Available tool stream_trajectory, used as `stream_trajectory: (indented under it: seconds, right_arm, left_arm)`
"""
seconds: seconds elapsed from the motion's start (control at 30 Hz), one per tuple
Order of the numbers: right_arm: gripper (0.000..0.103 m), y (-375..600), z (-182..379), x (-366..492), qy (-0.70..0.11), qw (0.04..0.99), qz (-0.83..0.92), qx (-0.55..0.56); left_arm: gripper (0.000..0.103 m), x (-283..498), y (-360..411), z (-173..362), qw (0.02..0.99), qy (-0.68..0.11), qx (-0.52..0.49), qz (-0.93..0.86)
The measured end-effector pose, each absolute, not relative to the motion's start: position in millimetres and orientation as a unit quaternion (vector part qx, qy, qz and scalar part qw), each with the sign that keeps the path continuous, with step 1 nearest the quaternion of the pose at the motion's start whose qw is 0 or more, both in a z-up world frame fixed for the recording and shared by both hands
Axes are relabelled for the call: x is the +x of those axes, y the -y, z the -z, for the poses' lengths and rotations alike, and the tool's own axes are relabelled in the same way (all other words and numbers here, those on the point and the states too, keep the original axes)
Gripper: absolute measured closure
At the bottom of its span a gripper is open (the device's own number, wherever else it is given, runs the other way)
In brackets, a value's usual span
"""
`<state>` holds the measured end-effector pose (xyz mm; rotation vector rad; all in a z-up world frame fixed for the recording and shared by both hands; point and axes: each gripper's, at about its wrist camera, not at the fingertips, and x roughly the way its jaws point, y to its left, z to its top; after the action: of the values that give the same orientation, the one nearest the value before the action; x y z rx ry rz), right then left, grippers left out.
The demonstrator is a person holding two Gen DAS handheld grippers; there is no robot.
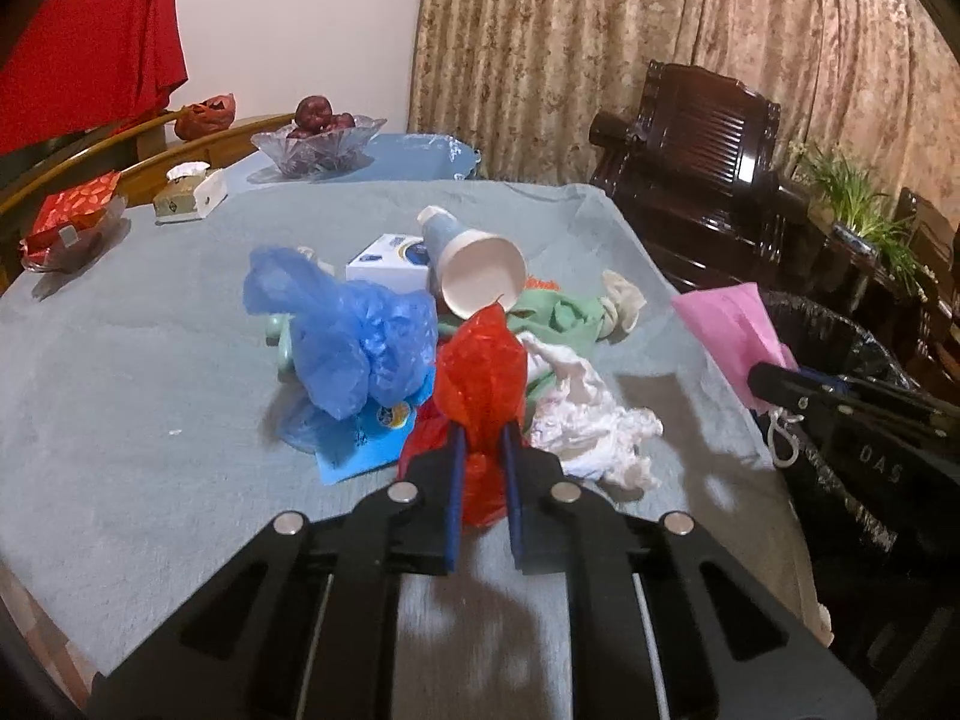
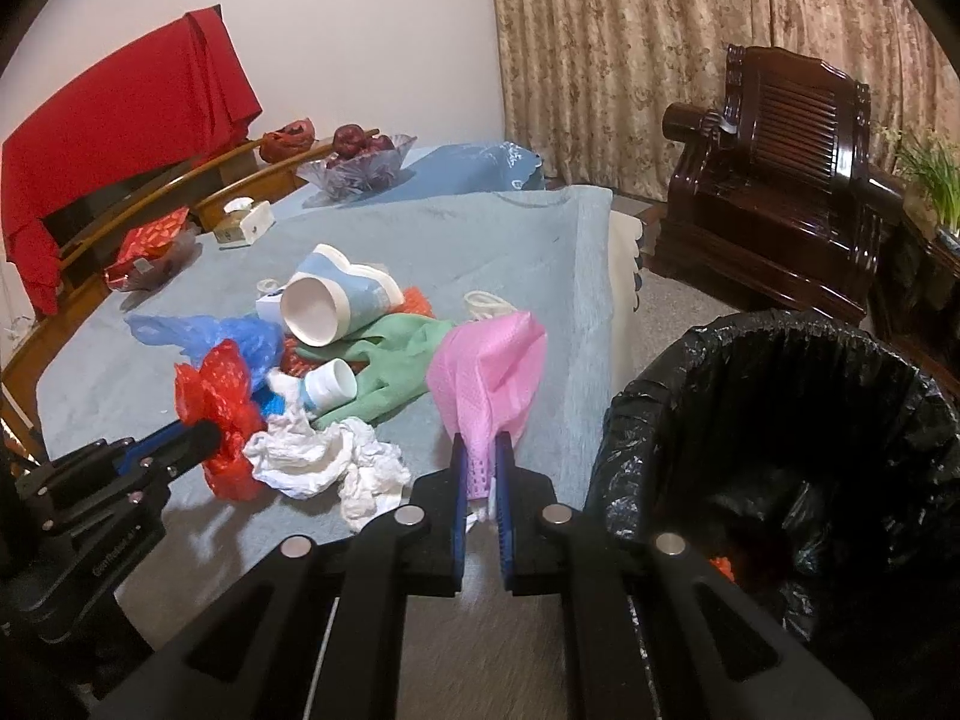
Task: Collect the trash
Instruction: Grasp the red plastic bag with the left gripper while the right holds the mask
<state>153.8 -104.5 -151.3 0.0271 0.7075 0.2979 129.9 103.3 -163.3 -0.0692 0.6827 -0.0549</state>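
Note:
My left gripper [image 1: 482, 441] is shut on a crumpled red plastic bag [image 1: 480, 372], which stands up between its blue pads; from the right wrist view the same gripper [image 2: 204, 432] pinches the red bag [image 2: 219, 402]. My right gripper [image 2: 480, 450] is shut on a pink mesh cloth [image 2: 489, 372], held just left of the black-lined trash bin [image 2: 780, 420]. On the table lie a blue plastic bag [image 1: 348, 330], a paper cup [image 1: 474, 264], crumpled white tissue [image 1: 588, 414], a green glove [image 2: 390, 354] and a small white cup [image 2: 330, 384].
A grey-blue cloth covers the table [image 1: 150, 360]. At its far side stand a glass fruit bowl [image 1: 315, 144], a tissue box [image 1: 189, 192] and a red-wrapped dish [image 1: 72, 222]. A dark wooden armchair [image 2: 774, 180] and a potted plant [image 1: 852, 198] sit beyond the bin.

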Motion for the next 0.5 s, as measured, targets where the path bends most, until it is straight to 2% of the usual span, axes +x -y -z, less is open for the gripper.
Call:
stream_trajectory:
  seconds: [0.17, 0.5]
  right_arm:
    - [0.094, 107, 148, 149, -0.343, 0.928, -0.146, 0.013]
    - [0.094, 119, 125, 133, -0.32, 0.936, -0.143, 0.021]
  left_arm:
    - [0.094, 124, -107, 160, 0.942, -0.332, -0.036, 0.02]
    - [0.094, 108, -106, 119, 0.957, -0.287, -0.042, 0.014]
